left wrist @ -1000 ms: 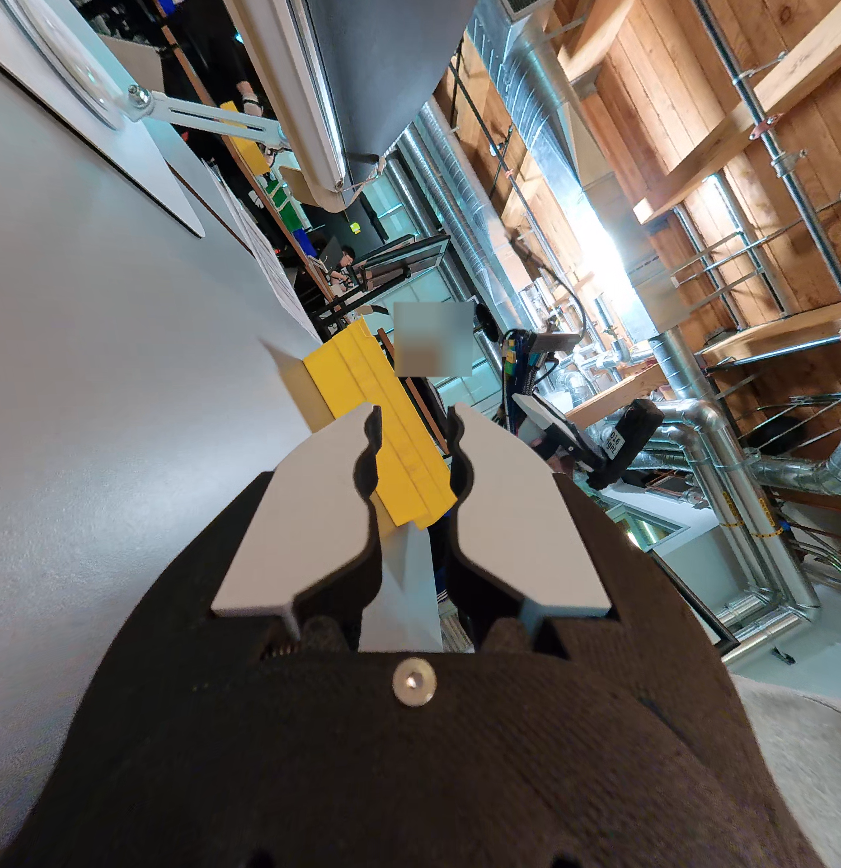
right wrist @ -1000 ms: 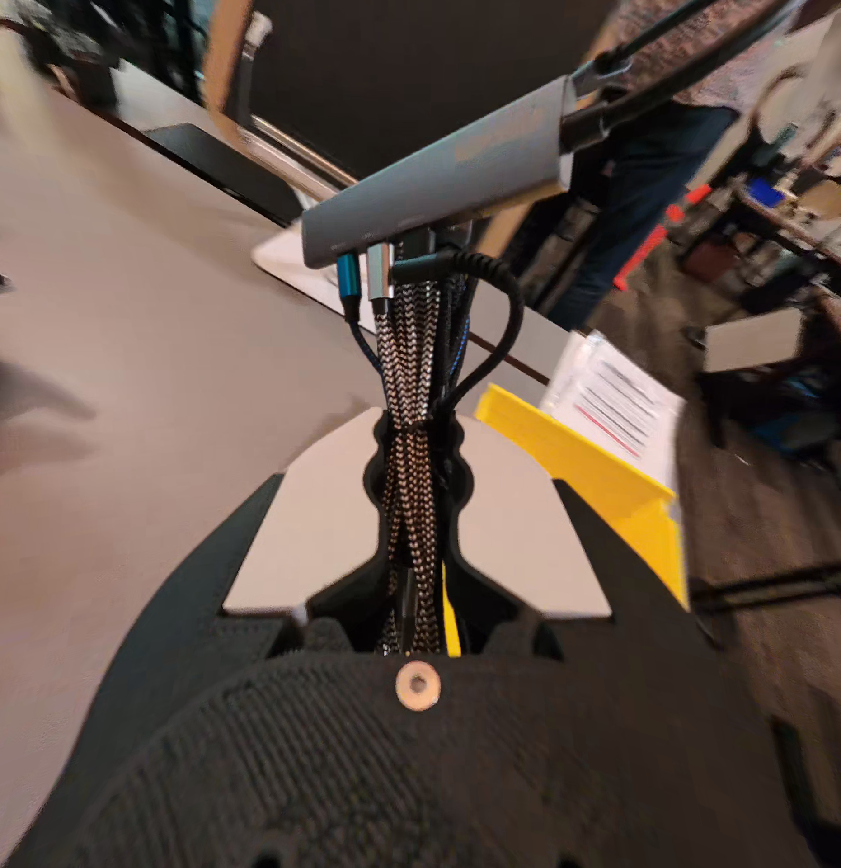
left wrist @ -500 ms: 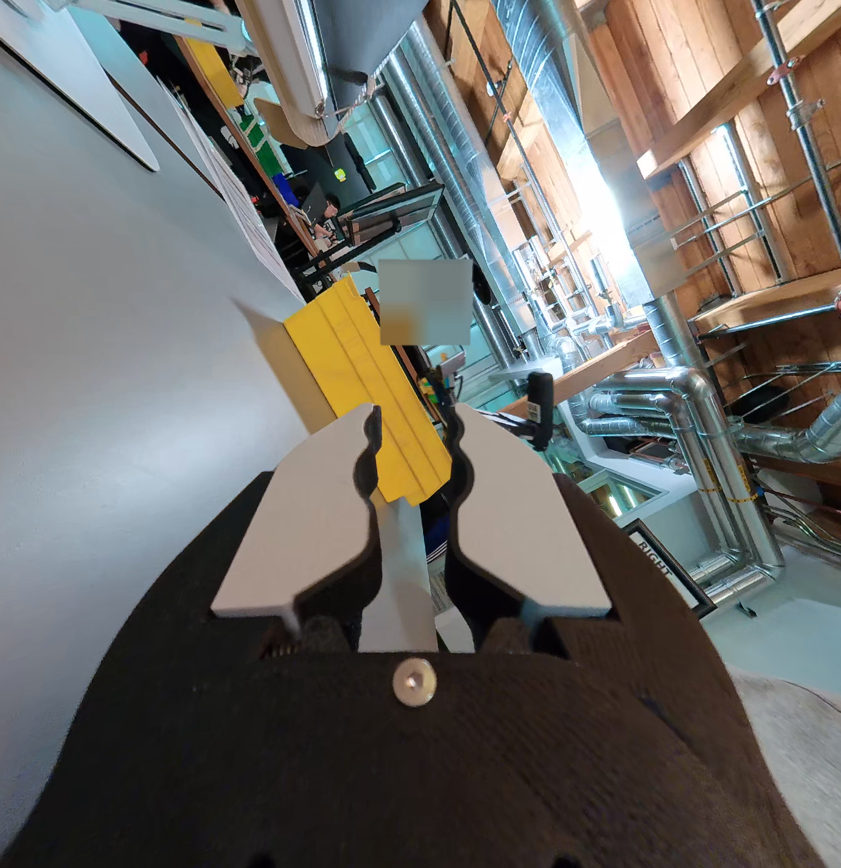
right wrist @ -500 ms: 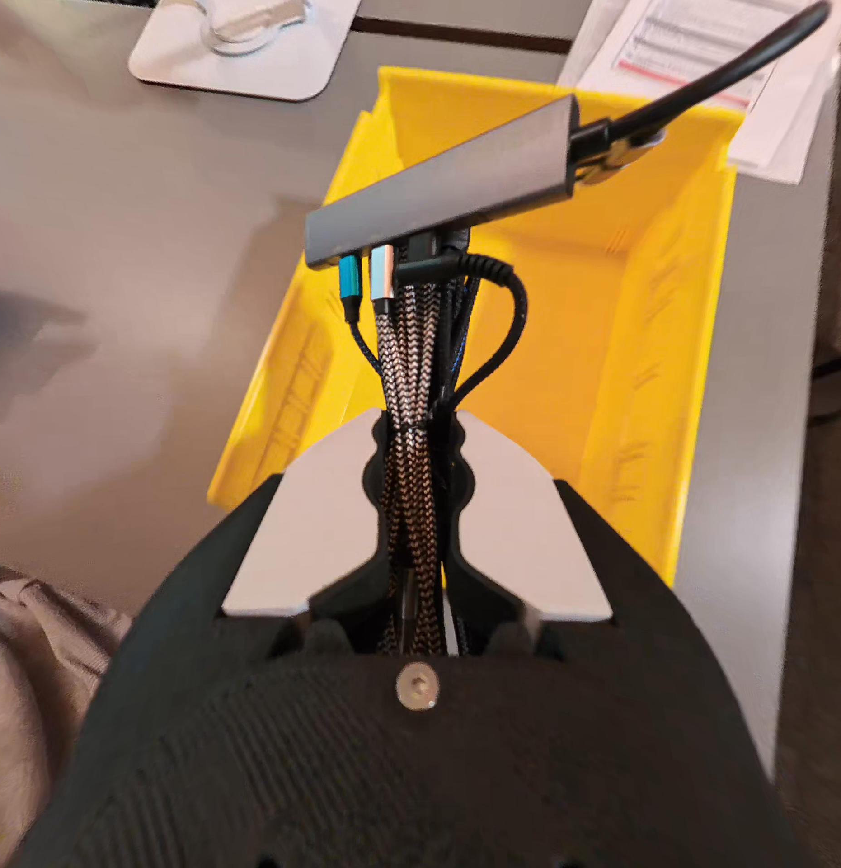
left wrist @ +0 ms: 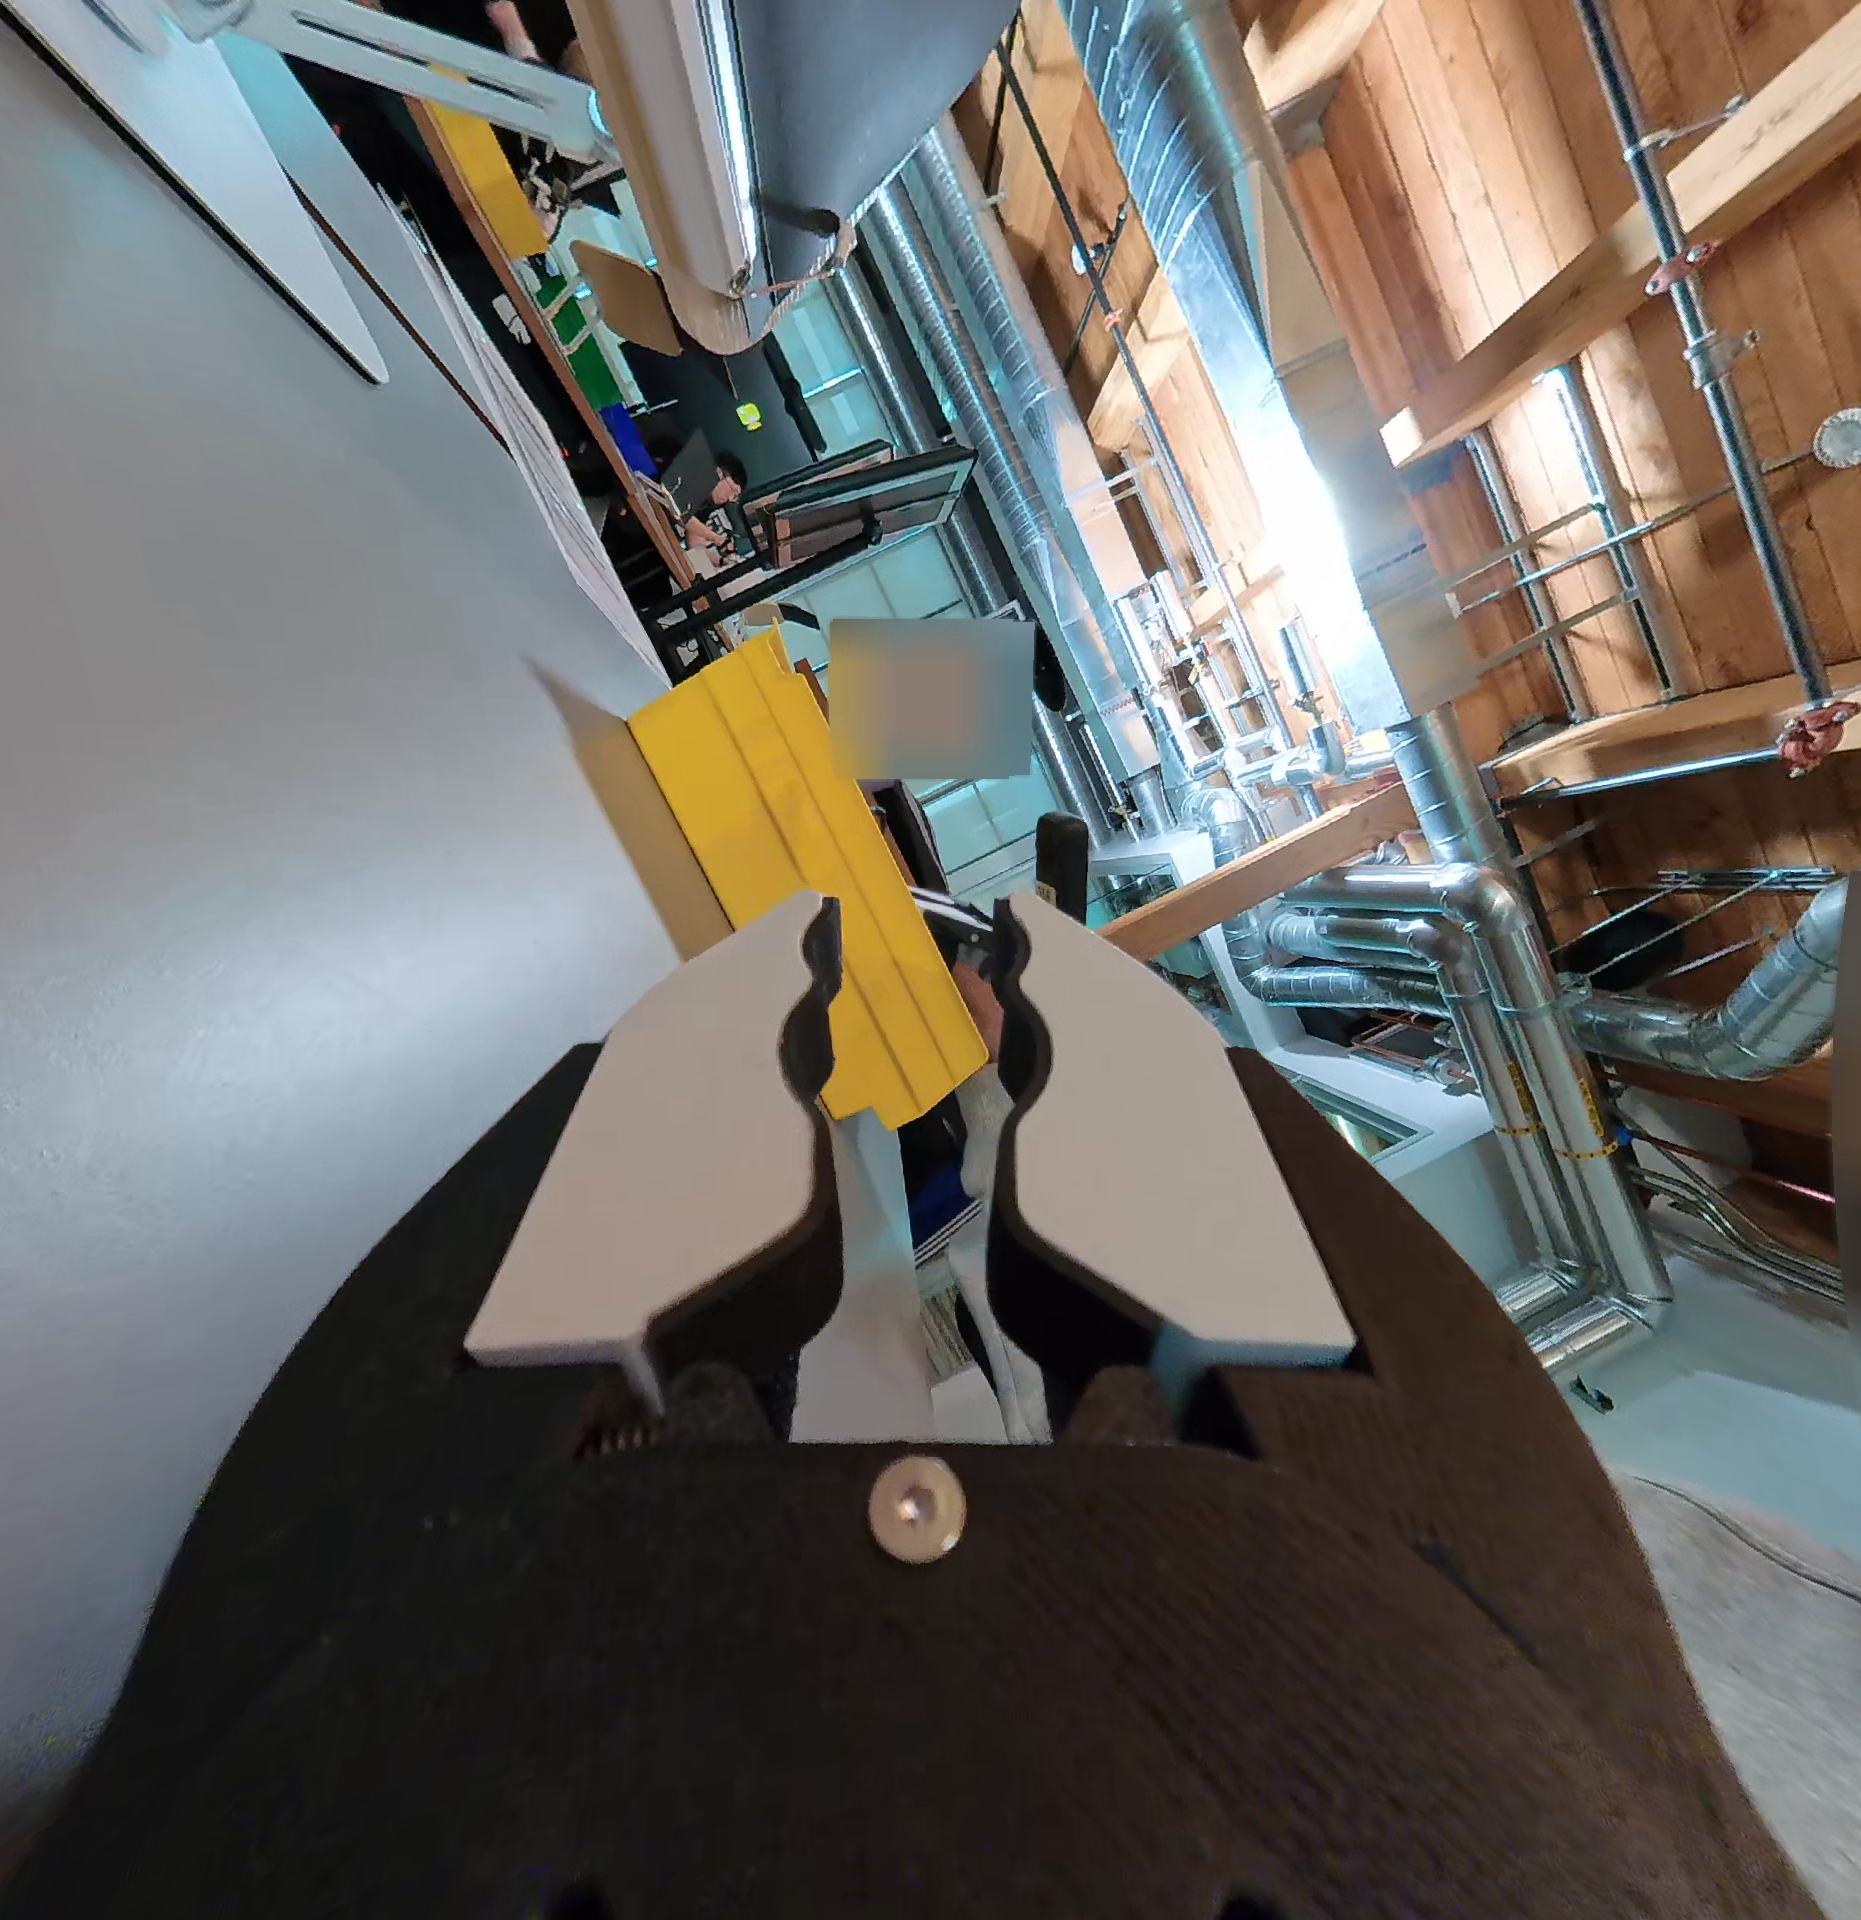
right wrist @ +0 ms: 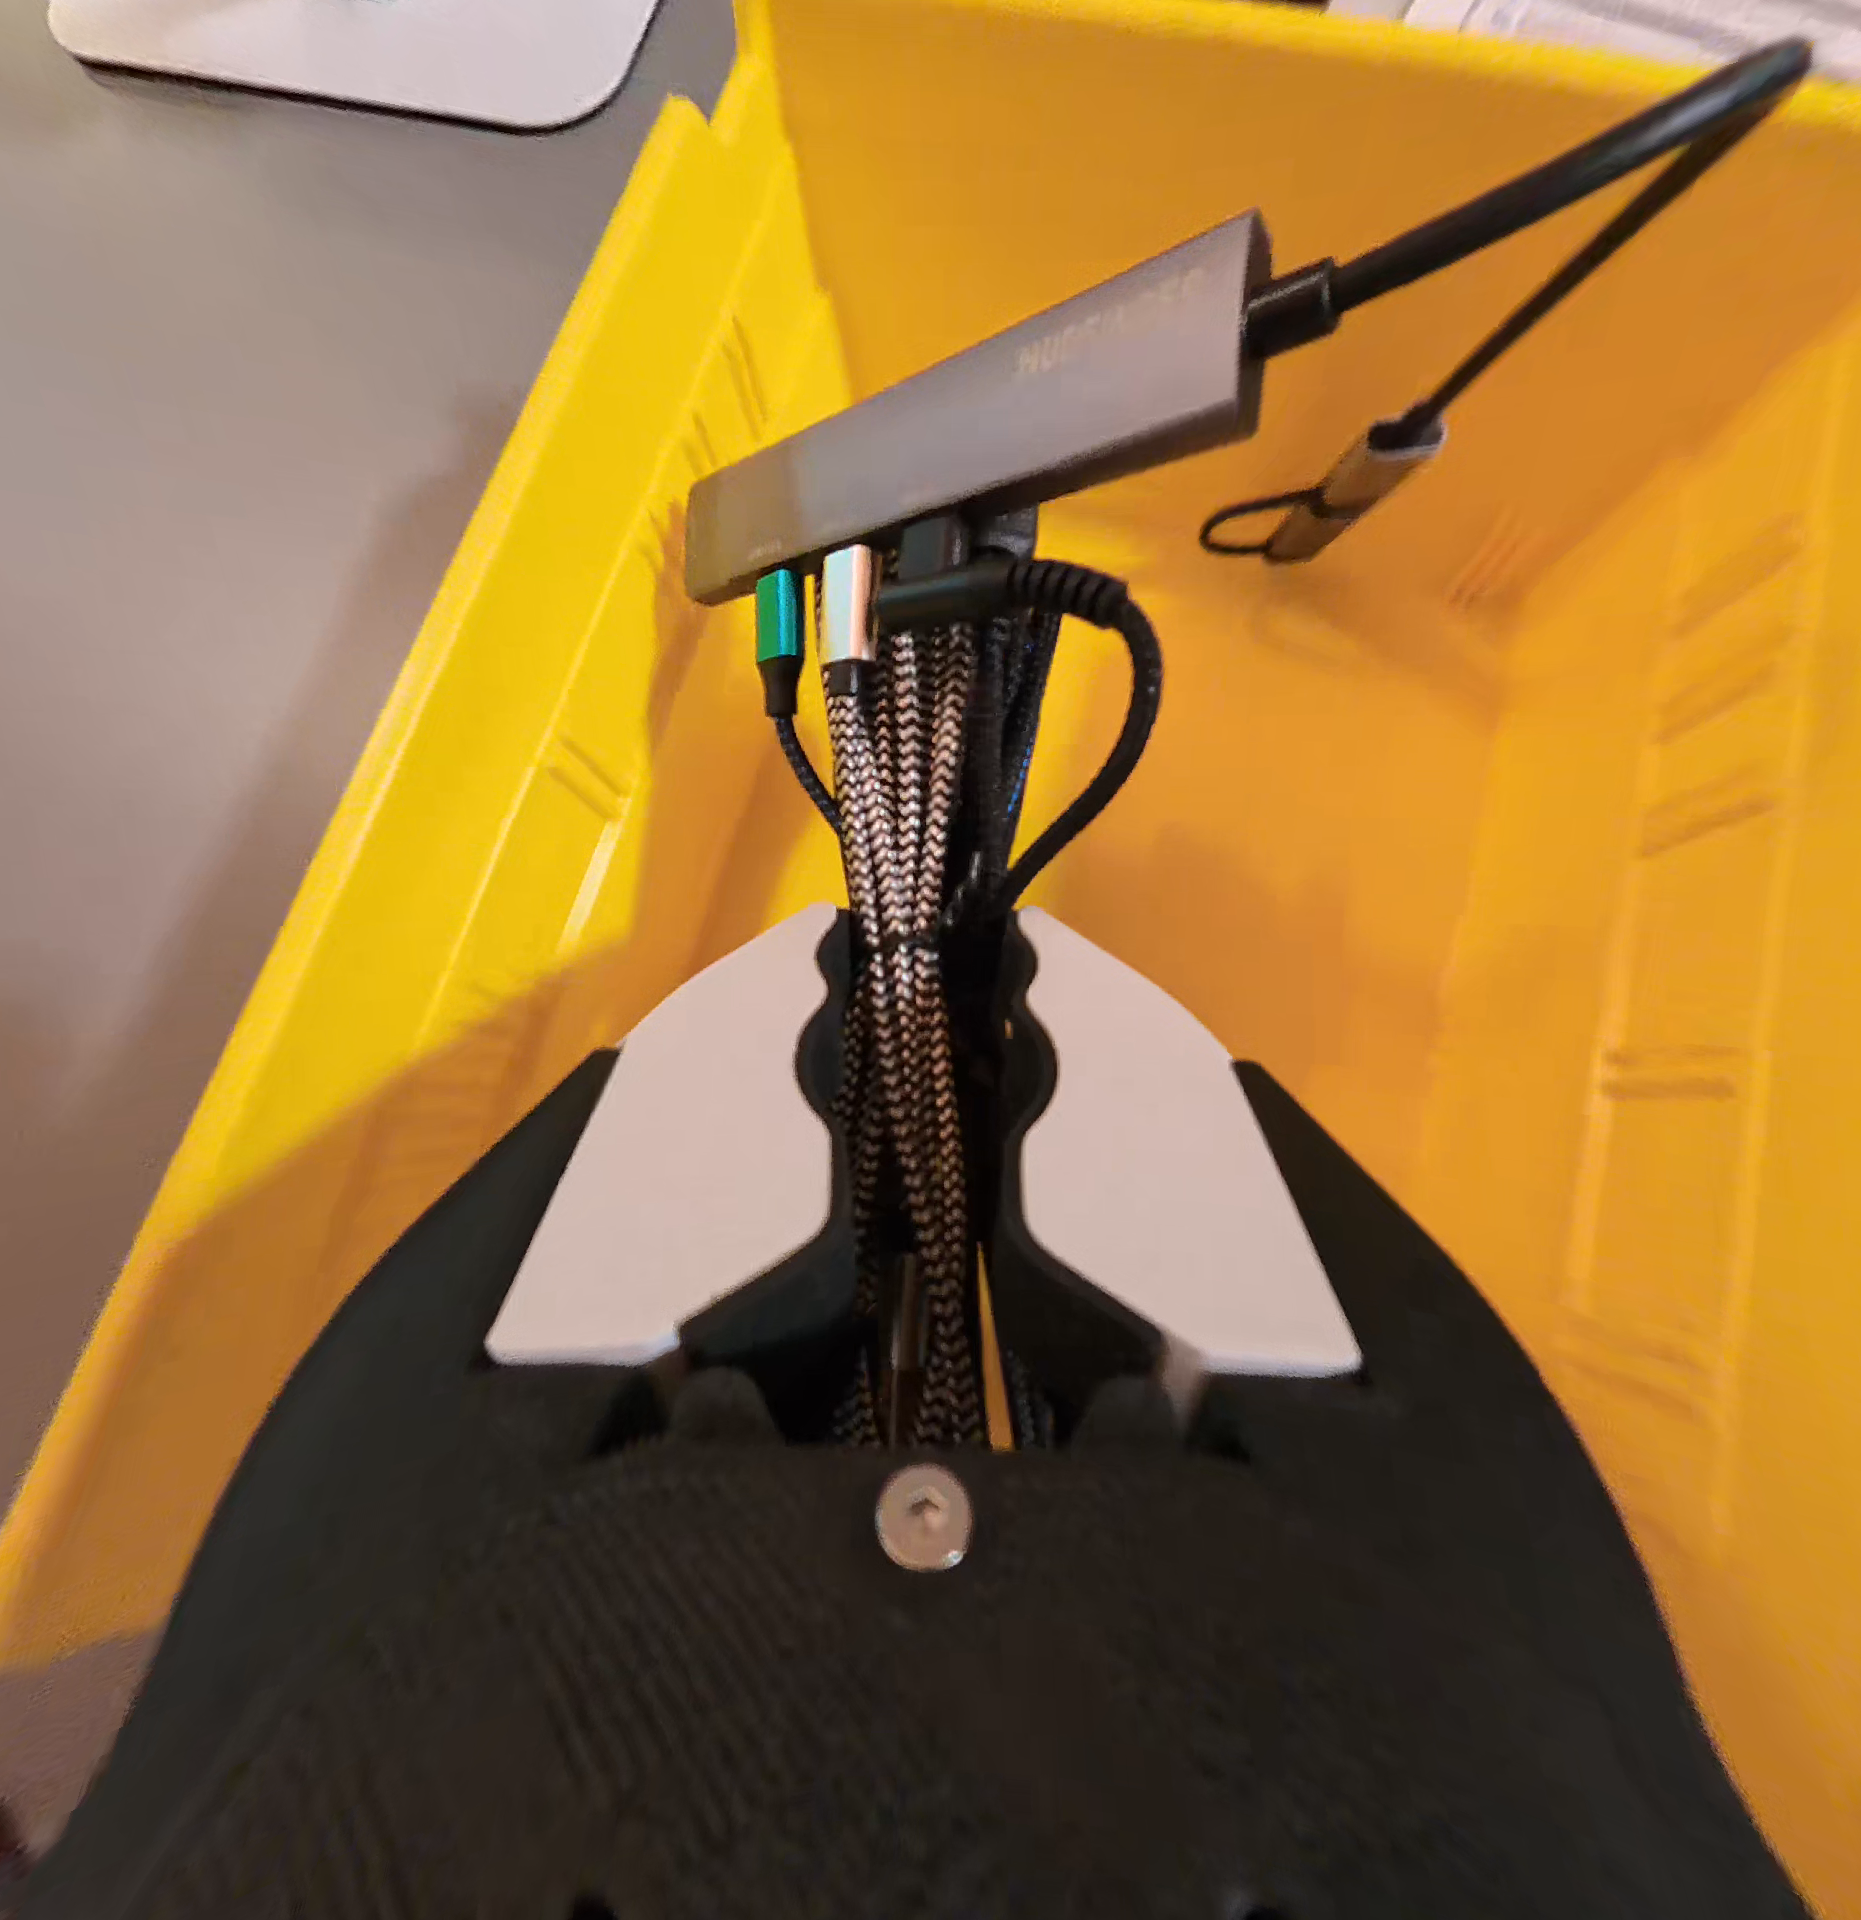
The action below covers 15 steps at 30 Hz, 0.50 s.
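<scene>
My right gripper (right wrist: 926, 920) is shut on a bundle of braided cables (right wrist: 905, 810). The cables plug into a grey USB hub (right wrist: 988, 457) that hangs ahead of the fingertips. The hub's black lead (right wrist: 1528, 197) loops back, and its metal plug (right wrist: 1352, 488) dangles. Hub and cables hang inside a yellow bin (right wrist: 552, 675), above its floor. My left gripper (left wrist: 915, 914) is tilted sideways next to the grey table (left wrist: 230, 831), with its jaws a little apart and nothing between them. The same yellow bin (left wrist: 791, 852) stands just beyond its fingertips.
A white pad (right wrist: 365, 52) lies on the table beyond the bin's left wall, and papers (right wrist: 1632, 16) lie past its far rim. In the left wrist view a monitor on an arm (left wrist: 760, 125), pipes (left wrist: 1477, 987) and a wooden ceiling fill the background. There is about 40 centimeters between the tips of the two grippers.
My right gripper has carried the hub and cables from beside the bin to over it and down inside it. The left gripper has shifted only slightly and stays empty.
</scene>
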Available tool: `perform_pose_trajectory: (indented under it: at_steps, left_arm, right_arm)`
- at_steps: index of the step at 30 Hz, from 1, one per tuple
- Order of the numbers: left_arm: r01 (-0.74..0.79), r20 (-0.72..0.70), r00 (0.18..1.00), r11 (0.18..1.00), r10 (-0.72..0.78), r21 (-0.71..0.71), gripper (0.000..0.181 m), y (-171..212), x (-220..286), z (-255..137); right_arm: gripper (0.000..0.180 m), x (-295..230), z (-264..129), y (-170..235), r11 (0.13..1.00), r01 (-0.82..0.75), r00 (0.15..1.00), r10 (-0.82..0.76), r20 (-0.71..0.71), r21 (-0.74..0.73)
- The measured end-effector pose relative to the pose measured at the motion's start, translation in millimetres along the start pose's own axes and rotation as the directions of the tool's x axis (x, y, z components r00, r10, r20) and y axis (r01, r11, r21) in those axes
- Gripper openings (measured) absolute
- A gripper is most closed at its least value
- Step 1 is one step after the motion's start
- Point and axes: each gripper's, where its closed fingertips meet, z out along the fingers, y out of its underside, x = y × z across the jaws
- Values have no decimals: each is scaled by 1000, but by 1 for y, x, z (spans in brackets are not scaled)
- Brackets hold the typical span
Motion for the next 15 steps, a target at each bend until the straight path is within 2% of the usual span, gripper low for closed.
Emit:
perform_pose_trajectory:
  at_steps: [2, 4, 7, 11, 15]
  left_arm:
    - [-1, 1, 1000, 1000, 1, -1, 29, 0, 0, 0]
    - [-1, 3, 1000, 1000, 1, 2, 29, -1, 0, -1]
    - [-4, 5, 1000, 1000, 4, 7, 29, -2, 0, -2]
    - [0, 6, 1000, 1000, 0, 2, 29, -1, -1, -1]
    - [-1, 7, 1000, 1000, 1, -18, 29, 3, -1, 2]
  right_arm:
    - [29, 1, 13, -4, 999, 42, 999, -41, -9, 20]
    - [35, 8, 21, 5, 997, 46, 998, -49, -50, -61]
    - [46, 13, 9, 5, 994, 56, 994, -64, -91, -91]
    - [49, 16, -38, -33, 985, -46, 997, 57, -57, 164]
    - [53, 30, -100, -63, 851, -181, 981, 189, 33, 493]
